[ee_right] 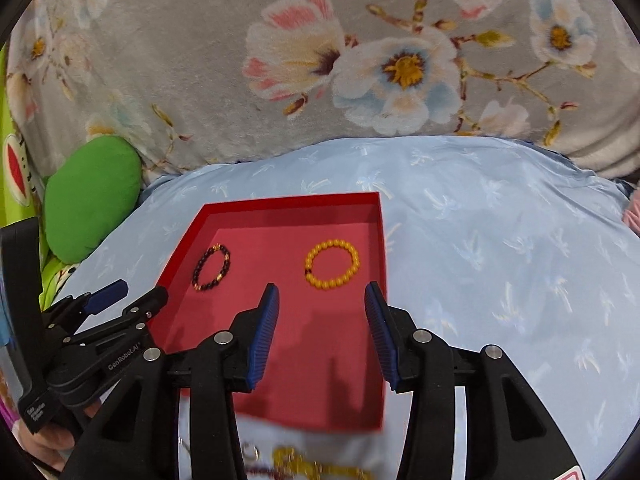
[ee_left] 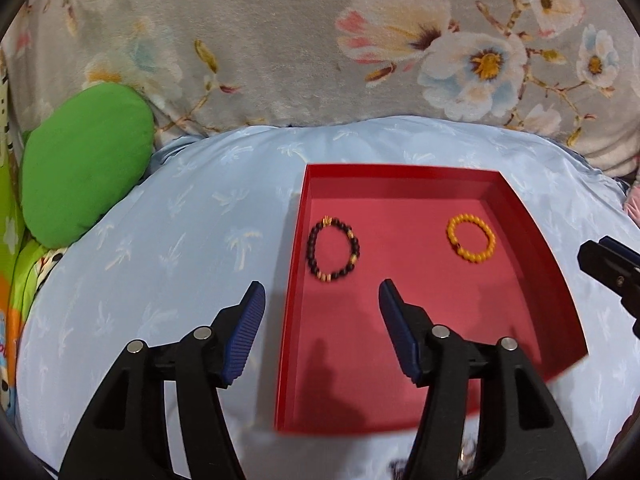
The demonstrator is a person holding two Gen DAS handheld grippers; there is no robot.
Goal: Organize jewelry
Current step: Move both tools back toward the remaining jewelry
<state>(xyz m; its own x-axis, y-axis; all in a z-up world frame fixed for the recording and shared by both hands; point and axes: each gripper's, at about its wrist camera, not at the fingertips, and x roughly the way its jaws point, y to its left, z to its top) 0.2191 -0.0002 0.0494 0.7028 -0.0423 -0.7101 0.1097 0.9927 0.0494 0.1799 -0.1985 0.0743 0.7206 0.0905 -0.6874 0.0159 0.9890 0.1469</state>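
While both tools hang over it, the pale blue pillow [ee_left: 168,240] serves as a soft, level bed for everything else, with a flowered blanket [ee_left: 280,40] behind it and a green cushion [ee_left: 86,164] off its left end. On the pillow sits the red tray [ee_left: 532,240], shallow-walled so beads cannot roll away. Inside the tray, toward its far end, lie two bracelets well apart: the dark bead bracelet [ee_left: 333,249] by the left wall and the yellow bead bracelet [ee_left: 471,239] nearer the right wall, each flat and free of any grip. The left gripper [ee_left: 322,296] hovers over the tray's left wall with jaws parted and nothing between them; the right gripper [ee_right: 320,294] stands likewise agape and empty just short of the yellow bracelet. At the tray's near edge something gold and chain-like [ee_right: 316,466] shows, perhaps more jewelry waiting, though it is too blurred to say.
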